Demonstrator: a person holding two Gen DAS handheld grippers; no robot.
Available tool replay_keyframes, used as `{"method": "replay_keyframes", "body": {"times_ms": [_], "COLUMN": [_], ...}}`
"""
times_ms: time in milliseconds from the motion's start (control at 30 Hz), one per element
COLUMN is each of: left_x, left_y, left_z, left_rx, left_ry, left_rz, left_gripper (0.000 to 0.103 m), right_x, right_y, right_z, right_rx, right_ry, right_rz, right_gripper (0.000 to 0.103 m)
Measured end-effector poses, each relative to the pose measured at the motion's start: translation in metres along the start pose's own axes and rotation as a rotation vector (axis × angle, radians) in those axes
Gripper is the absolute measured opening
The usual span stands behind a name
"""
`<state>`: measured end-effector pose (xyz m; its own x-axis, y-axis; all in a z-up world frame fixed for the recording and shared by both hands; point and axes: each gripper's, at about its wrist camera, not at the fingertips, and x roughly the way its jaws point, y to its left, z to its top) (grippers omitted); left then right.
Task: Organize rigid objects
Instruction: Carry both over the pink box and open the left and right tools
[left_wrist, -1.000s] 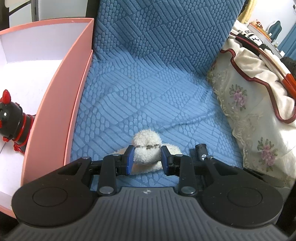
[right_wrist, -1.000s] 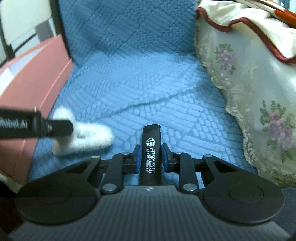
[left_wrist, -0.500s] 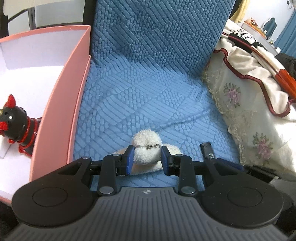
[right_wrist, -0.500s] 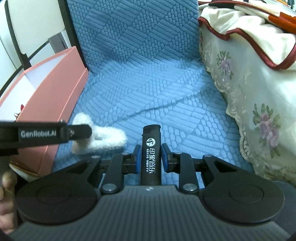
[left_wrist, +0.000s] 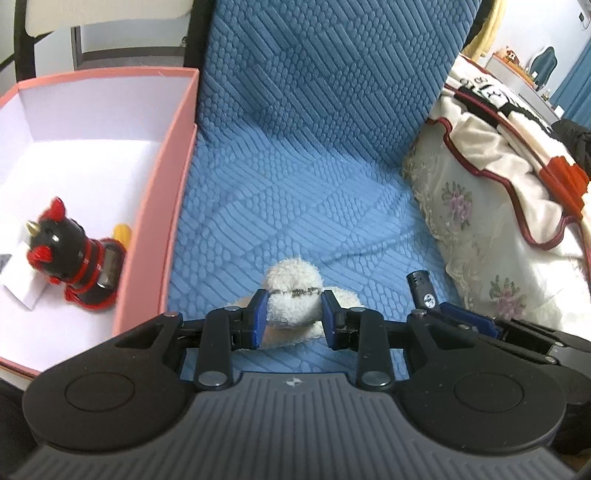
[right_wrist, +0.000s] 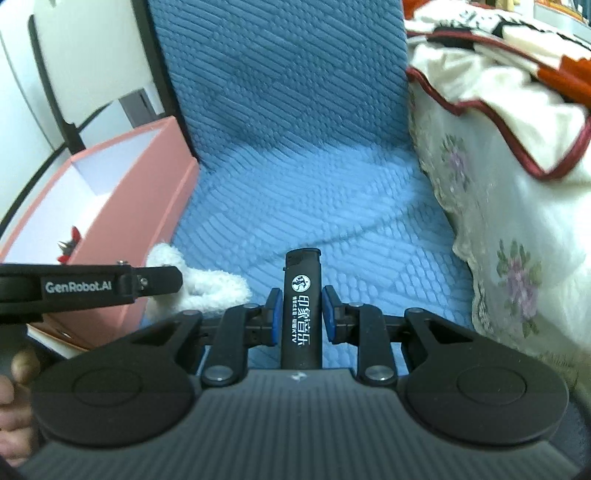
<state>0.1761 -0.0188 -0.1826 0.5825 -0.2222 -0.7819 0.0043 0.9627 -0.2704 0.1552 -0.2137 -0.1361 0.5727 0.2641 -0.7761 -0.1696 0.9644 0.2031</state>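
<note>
My left gripper (left_wrist: 293, 308) is shut on a white fluffy plush toy (left_wrist: 291, 291), held above the blue quilted seat (left_wrist: 295, 192). My right gripper (right_wrist: 302, 314) is shut on a black lighter (right_wrist: 302, 306) with white print, pointing forward. The lighter's tip (left_wrist: 419, 286) also shows in the left wrist view, right of the plush. The plush (right_wrist: 207, 286) and the left gripper's finger (right_wrist: 155, 280) show at left in the right wrist view. A pink box (left_wrist: 166, 206) with a white inside stands at left and holds a black and red toy figure (left_wrist: 70, 254).
A cream floral bedspread (left_wrist: 491, 236) with red-trimmed blankets lies to the right. The blue seat back (right_wrist: 280, 74) rises behind. A small yellow item (left_wrist: 122, 234) lies in the box beside the figure. A white card (left_wrist: 22, 280) lies under the figure.
Both grippers have risen and drawn back with their objects. More of the pink box's inside and the toy figure has come into the left wrist view.
</note>
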Motion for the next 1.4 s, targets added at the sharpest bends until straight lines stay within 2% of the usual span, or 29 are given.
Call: {"method": "replay_keyframes", "body": {"times_ms": [400, 633, 867, 1133, 1400], "left_x": [-0.048, -0.082, -0.117, -0.156, -0.172], "left_y": [0.036, 0.061, 0.076, 0.125, 0.187], "left_z": [0.038, 0.075, 0.097, 0.115, 0.119], "left_rx": [-0.043, -0.110, -0.066, -0.087, -0.147], "left_ry": [-0.053, -0.075, -0.150, -0.218, -0.243], "left_rz": [-0.006, -0.101, -0.041, 0.011, 0.090], "left_gripper": [0.035, 0.035, 0.035, 0.035, 0.035], "right_x": [-0.020, -0.030, -0.032, -0.026, 0.001], "right_y": [0.046, 0.080, 0.109, 0.152, 0.202], "right_z": [0.040, 0.073, 0.090, 0.102, 0.102], "right_rx": [-0.058, -0.093, -0.127, -0.163, -0.201], "right_ry": [-0.075, -0.135, -0.180, -0.201, -0.152], "right_rz": [0.068, 0.102, 0.129, 0.188, 0.263], "right_gripper": [0.026, 0.026, 0.027, 0.027, 0.027]}}
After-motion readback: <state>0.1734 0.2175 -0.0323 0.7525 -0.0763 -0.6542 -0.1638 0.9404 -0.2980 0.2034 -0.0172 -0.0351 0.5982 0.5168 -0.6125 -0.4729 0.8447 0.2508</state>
